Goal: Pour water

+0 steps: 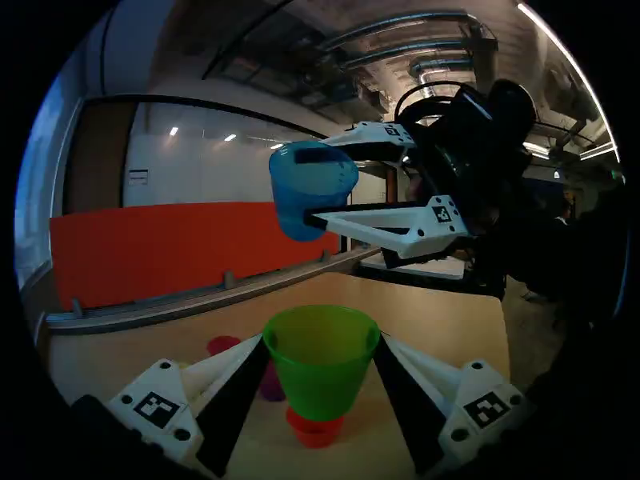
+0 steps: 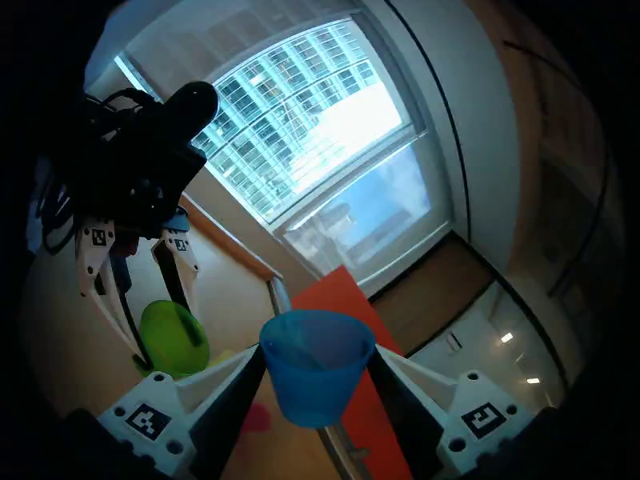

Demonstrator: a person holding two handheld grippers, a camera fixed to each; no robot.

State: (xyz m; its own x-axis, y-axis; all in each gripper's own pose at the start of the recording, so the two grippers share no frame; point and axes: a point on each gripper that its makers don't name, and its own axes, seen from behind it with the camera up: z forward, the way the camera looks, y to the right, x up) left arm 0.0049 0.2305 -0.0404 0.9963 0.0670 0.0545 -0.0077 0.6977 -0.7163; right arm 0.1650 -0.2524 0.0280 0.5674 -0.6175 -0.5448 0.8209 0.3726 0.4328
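- My left gripper [image 1: 320, 344] is closed snug on the green cup [image 1: 320, 380], upright over the table [image 1: 448, 320].
- My right gripper [image 2: 318, 356] clamps the blue cup [image 2: 316, 380], held higher, apart from the green one.

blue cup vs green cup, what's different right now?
Colour: the blue cup is translucent blue, the green cup bright green. Holder: blue cup sits in the right gripper, green cup in the left gripper. Height: blue cup is held higher than the green cup. Pose: blue cup looks slightly tilted, green cup upright. Shared: same tapered shape, each clamped between jaws.
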